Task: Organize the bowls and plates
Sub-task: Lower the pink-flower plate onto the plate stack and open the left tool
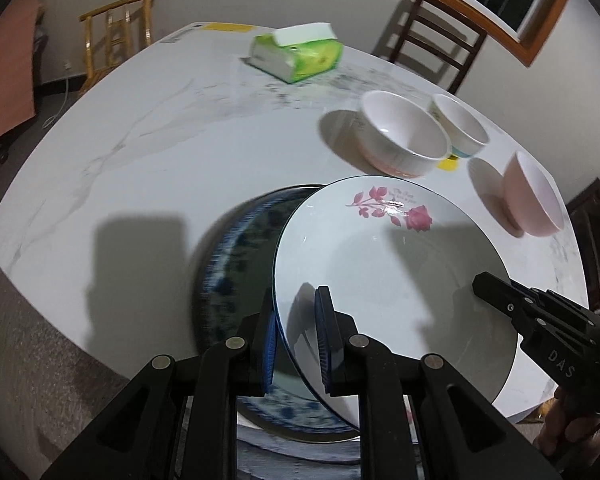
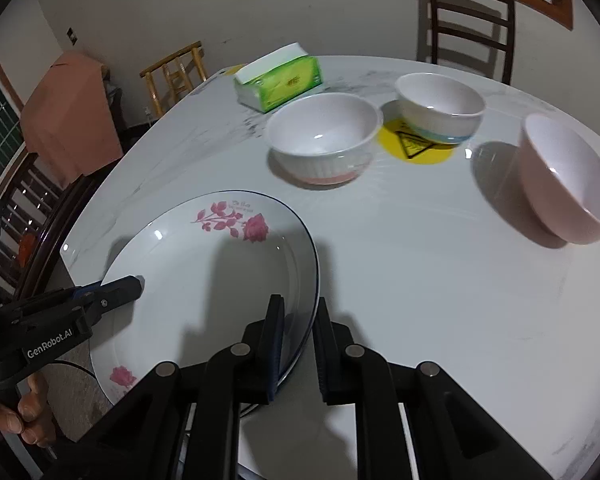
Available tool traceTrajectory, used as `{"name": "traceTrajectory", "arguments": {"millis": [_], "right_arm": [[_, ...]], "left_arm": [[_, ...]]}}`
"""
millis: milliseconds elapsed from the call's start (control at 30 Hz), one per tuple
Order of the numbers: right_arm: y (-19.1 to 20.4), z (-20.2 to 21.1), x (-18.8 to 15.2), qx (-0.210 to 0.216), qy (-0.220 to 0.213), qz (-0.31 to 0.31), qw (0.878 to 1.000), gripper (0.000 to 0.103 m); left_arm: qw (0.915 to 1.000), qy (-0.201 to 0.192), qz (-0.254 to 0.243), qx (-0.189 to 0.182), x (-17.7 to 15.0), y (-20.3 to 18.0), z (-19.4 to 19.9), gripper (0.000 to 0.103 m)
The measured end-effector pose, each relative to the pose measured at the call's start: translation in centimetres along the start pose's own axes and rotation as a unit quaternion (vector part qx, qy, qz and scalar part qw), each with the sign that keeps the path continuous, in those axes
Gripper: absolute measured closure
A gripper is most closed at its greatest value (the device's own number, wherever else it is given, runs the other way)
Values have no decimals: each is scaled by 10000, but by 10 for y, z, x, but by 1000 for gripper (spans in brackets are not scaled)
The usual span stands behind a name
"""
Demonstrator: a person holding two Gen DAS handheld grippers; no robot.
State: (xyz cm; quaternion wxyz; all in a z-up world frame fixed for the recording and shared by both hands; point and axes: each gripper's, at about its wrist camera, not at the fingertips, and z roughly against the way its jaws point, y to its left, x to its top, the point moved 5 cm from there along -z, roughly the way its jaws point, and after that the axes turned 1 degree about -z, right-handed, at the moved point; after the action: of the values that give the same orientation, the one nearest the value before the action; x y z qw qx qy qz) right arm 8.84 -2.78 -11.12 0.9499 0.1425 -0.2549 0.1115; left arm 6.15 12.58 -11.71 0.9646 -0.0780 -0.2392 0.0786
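Gripping opposite rims of the rose plate [image 1: 380,264], the left gripper [image 1: 298,344] and the right gripper [image 2: 298,344] are each clenched on its thin edge, so the plate is carried between them above the near part of the marble table [image 1: 140,152]. In the left wrist view it is tilted and overlaps a blue-patterned plate [image 1: 236,264] that lies on the table near its front edge, partly hidden beneath it.

Room to move lies mostly on the table's left half — bare marble from the near edge back to the green tissue pack [image 1: 300,56]. Farther back on the right stand three bowls: a ribbed white bowl [image 2: 324,136], just beside it a white bowl with a blue band [image 2: 440,108] resting over a yellow sticker [image 2: 412,144], and, apart from them close to the right edge, a pink bowl [image 2: 568,184]. A dark wooden chair [image 2: 472,28] stands past the far edge, a light wooden chair [image 1: 116,40] past the far-left corner.

Readable writing: "GenRobot.AI" on the left gripper's body in the right wrist view, "DAS" on the right gripper's body in the left. Small script beside the plate's rose is too blurred to read.
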Motion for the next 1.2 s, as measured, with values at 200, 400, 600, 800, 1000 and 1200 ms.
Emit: {"name": "traceTrajectory", "arguments": {"millis": [200,400,600,800,1000,1200], "right_arm": [[15,-15,-3,55,121,55,9999,89],[15,-23,-3,44,213,52,9998,89],[16,-27,-5,51,222,16,9997,89],[16,-31,-8,93,242,-14,9997,89],[17,-34,-11,60,312,-53,9995,89],[17,-34,-11,6,346,-61,9994,87]], "left_arm": [[9998,62,171,70,-5,23,-4,89],[9996,128,227,68,-7,31,-10,89],[9996,148,211,75,-7,33,-13,89],[9995,179,233,110,-7,37,-19,90],[9994,216,231,128,-7,39,-23,90],[9994,227,199,178,-6,38,-24,89]]}}
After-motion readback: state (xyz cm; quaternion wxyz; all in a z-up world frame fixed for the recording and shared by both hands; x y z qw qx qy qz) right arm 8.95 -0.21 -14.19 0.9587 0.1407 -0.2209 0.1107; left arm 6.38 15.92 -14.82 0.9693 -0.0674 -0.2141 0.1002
